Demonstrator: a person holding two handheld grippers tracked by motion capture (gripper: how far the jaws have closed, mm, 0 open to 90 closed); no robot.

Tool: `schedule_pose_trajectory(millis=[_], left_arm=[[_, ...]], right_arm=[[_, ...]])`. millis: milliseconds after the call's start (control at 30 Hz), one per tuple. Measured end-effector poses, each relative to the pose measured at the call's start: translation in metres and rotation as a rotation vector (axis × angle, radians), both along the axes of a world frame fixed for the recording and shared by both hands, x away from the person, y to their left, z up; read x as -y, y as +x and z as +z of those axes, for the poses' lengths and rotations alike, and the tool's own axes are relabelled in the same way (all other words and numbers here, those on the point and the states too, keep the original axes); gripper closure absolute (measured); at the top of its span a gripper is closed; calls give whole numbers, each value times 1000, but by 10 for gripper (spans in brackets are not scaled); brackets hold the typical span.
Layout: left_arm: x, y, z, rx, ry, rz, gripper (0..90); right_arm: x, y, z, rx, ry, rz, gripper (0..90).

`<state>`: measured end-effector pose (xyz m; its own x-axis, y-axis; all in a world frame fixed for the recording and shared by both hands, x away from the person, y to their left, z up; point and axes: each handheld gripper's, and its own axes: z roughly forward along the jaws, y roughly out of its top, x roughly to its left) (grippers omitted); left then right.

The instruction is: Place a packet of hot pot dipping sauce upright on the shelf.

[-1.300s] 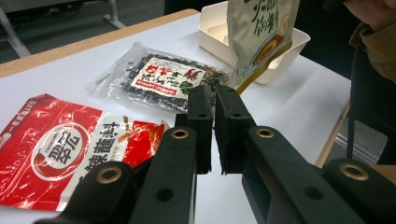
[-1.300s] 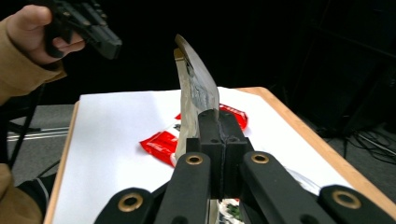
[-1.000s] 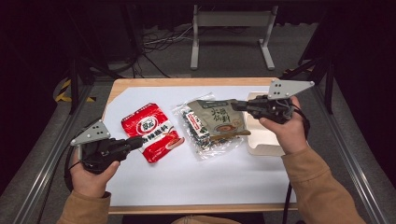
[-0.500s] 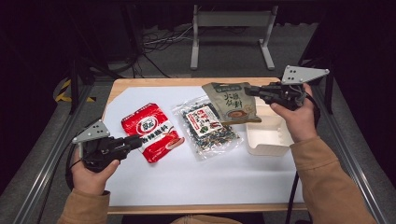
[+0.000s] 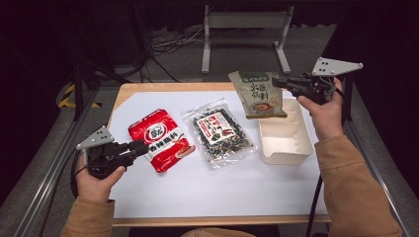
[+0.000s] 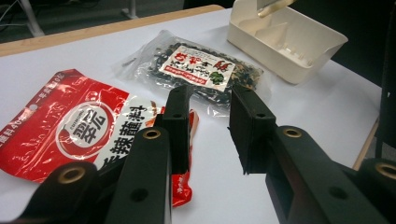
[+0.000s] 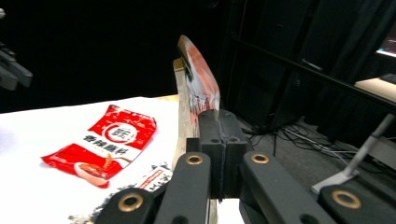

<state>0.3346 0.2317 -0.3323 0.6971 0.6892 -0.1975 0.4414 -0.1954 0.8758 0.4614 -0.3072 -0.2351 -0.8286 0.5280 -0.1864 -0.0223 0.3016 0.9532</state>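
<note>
A green-and-brown pouch [image 5: 257, 94] hangs in the air over the far end of the white tray [image 5: 286, 148], and my right gripper [image 5: 276, 81] is shut on its right edge. In the right gripper view the pouch [image 7: 196, 79] stands edge-on, pinched between the closed jaws of that gripper [image 7: 218, 116]. A red packet [image 5: 158, 138] lies flat at the left of the white mat. My left gripper [image 5: 138, 146] rests open at the red packet's left edge. Its jaws [image 6: 210, 126] stand apart above the red packet [image 6: 70, 126], with nothing between them.
A clear bag of dark dried bits [image 5: 220, 131] lies mid-mat between the red packet and the tray; it also shows beyond my left jaws [image 6: 196, 70]. The tray [image 6: 285, 42] has dividers inside. A metal stand [image 5: 242, 29] is behind the table.
My right gripper has lifted the pouch off the clear bag and carried it right and up, over the tray. The left gripper has barely moved.
</note>
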Motion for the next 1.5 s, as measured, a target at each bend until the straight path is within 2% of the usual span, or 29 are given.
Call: schedule_pose_trajectory(millis=[167,267,333,533,733,900,1200,1500], left_arm=[[-2,1,-4,13,16,12,681],[-2,1,-6,30,58,9,700],[-2,0,-7,31,71,11,696],[-5,-1,-10,26,72,25,668],[-7,-3,-14,3,71,31,659],[-9,-4,-16,3,76,35,655],[-10,-7,-18,-27,91,31,663],[-9,-5,-22,-36,106,25,660]], right_arm=[[10,8,0,4,-14,-30,900],[16,13,-1,1,-13,-44,900],[21,17,-3,3,-5,-51,900],[33,26,-7,8,10,-68,900],[45,38,-12,15,25,-95,900],[50,44,-17,12,21,-110,900],[61,62,-34,-26,19,-156,900],[61,73,-48,-41,6,-163,900]])
